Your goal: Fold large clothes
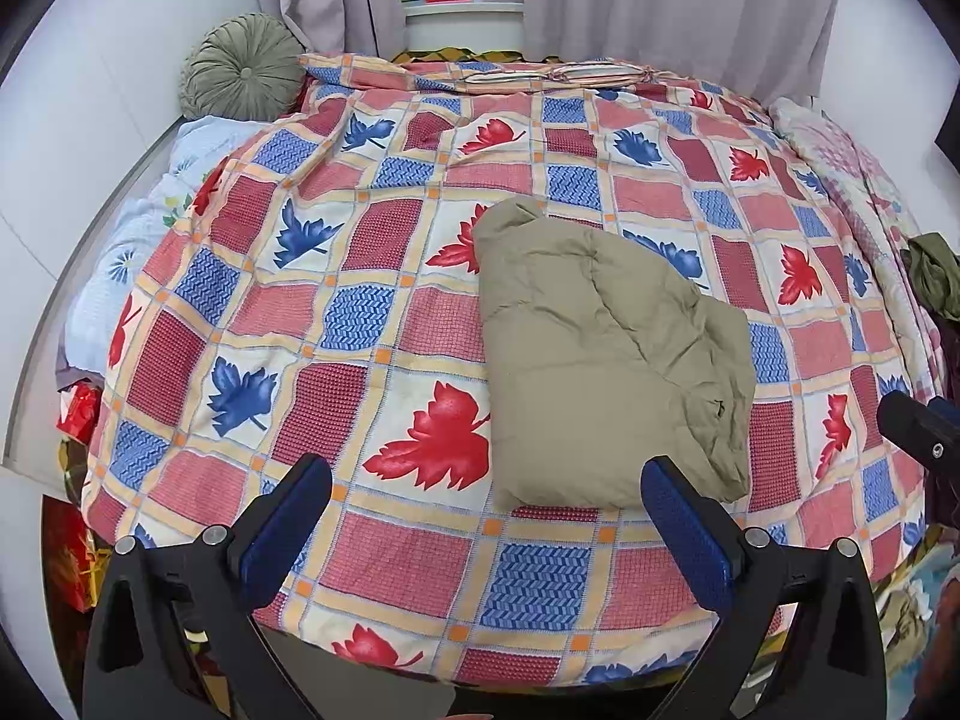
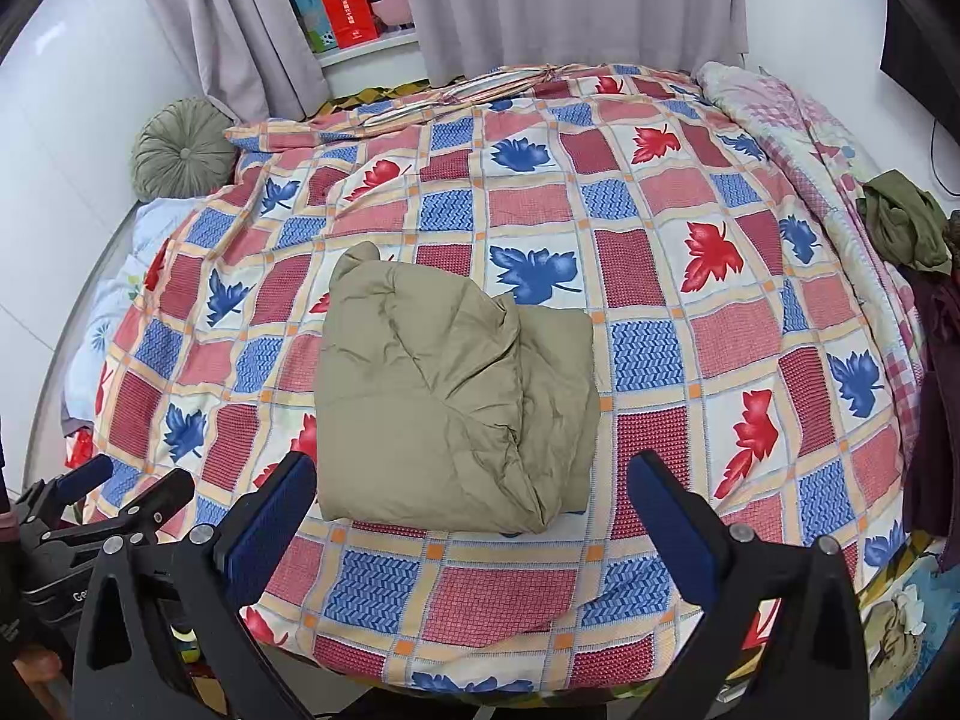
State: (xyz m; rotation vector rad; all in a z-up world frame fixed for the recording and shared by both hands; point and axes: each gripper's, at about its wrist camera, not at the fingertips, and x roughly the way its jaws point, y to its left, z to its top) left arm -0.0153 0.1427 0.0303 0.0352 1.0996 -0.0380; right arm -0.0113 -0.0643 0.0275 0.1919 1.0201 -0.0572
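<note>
A khaki padded garment (image 1: 606, 360) lies folded into a thick rectangle on the leaf-patterned bedspread (image 1: 384, 312). It also shows in the right wrist view (image 2: 450, 396), near the bed's front edge. My left gripper (image 1: 486, 504) is open and empty, held just short of the garment's near edge, a little to its left. My right gripper (image 2: 471, 498) is open and empty, straddling the near edge of the garment without touching it. The right gripper's tip shows at the right edge of the left wrist view (image 1: 918, 426); the left gripper shows at lower left of the right wrist view (image 2: 114, 504).
A round green cushion (image 1: 240, 66) sits at the bed's far left by the white wall. A pile of dark green and maroon clothes (image 2: 906, 228) lies at the bed's right edge. Grey curtains (image 2: 570, 0) and a sill with boxes (image 2: 345, 6) are behind the bed.
</note>
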